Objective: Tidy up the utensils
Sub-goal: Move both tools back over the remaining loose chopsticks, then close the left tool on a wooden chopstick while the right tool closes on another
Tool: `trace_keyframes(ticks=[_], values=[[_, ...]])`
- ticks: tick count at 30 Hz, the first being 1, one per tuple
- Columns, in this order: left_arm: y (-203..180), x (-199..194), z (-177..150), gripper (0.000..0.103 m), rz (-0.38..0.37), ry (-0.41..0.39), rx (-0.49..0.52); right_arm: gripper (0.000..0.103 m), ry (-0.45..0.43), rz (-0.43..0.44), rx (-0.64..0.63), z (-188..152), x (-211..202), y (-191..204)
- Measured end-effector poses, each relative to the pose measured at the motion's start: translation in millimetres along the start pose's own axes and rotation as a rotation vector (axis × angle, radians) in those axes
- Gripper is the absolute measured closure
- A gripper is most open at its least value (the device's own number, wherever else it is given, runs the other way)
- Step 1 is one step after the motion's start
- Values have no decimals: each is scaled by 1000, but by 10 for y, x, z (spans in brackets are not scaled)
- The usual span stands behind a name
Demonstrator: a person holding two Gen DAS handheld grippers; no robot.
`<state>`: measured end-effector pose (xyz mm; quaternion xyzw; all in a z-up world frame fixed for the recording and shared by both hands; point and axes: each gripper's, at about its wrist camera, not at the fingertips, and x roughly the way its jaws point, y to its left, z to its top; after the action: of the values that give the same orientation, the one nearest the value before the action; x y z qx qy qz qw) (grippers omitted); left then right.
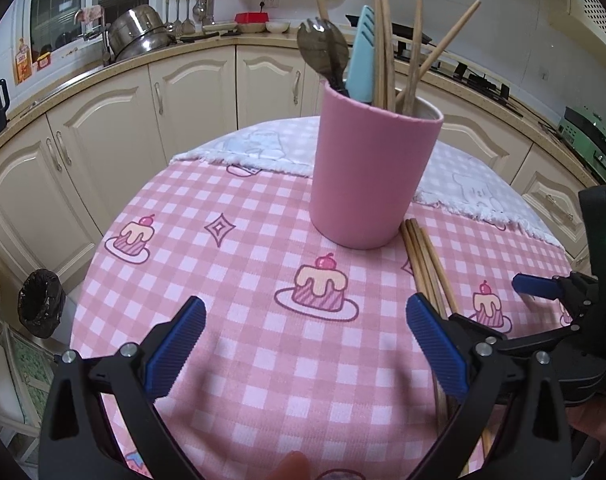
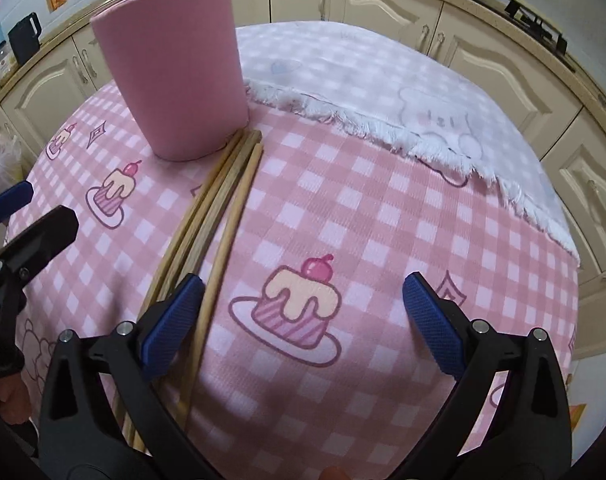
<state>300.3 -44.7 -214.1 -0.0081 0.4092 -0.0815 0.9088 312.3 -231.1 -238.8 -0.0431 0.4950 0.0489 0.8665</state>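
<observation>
While both claws hang spread wide over the desk (image 1: 263, 380) with nothing between their blue pads, the pink cup (image 1: 369, 172) stands upright on the pink checked cloth (image 2: 383, 208), close to the fringed edge of a white towel (image 2: 383, 92) that covers the far part of the desk. Standing in the cup are a dark metal spork (image 1: 323, 46), a light blue utensil (image 1: 363, 60) and several wooden chopsticks (image 1: 385, 40) that lean against its rim at different angles. More loose chopsticks (image 2: 223, 200) lie flat on the cloth in a tight bundle, their far ends just beside the base of the cup and their near ends running back under the claws. From the left wrist view, the left claw (image 1: 305, 348) is released above a printed cake, with the bundle passing beneath its right-hand finger. From the right wrist view, the right claw (image 2: 303, 320) is equally released, its left pad (image 2: 171, 320) lying over the bundle, though whether it touches the wood cannot be told. Each claw shows at the edge of the other's view. Cream cabinets (image 1: 103, 128) curve behind the desk, and a steel pot (image 1: 139, 32) sits on the counter above them.
</observation>
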Motion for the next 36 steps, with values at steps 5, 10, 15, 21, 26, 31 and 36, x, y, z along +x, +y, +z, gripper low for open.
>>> trace_keyframes(ticks=[5,10,15,21,26,31,36], values=[[-179,109,21,5,-24,37,73,6,-10,11,15,-51,-18,-124],[-268,271,-5,5,-89,108,80,6,-23,19,6,-91,-26,-233],[-298,363,5,5,-68,134,114,6,-27,41,-26,-104,-26,-291],[-380,433,60,5,-95,156,141,6,-26,54,-37,-152,-54,-375],[-399,446,34,5,-70,154,154,6,-25,53,-40,-153,-58,-360],[-427,463,35,5,-56,129,147,6,-23,49,-33,-143,-56,-359],[-421,514,89,5,-33,124,143,6,-18,28,-4,-95,-30,-353]])
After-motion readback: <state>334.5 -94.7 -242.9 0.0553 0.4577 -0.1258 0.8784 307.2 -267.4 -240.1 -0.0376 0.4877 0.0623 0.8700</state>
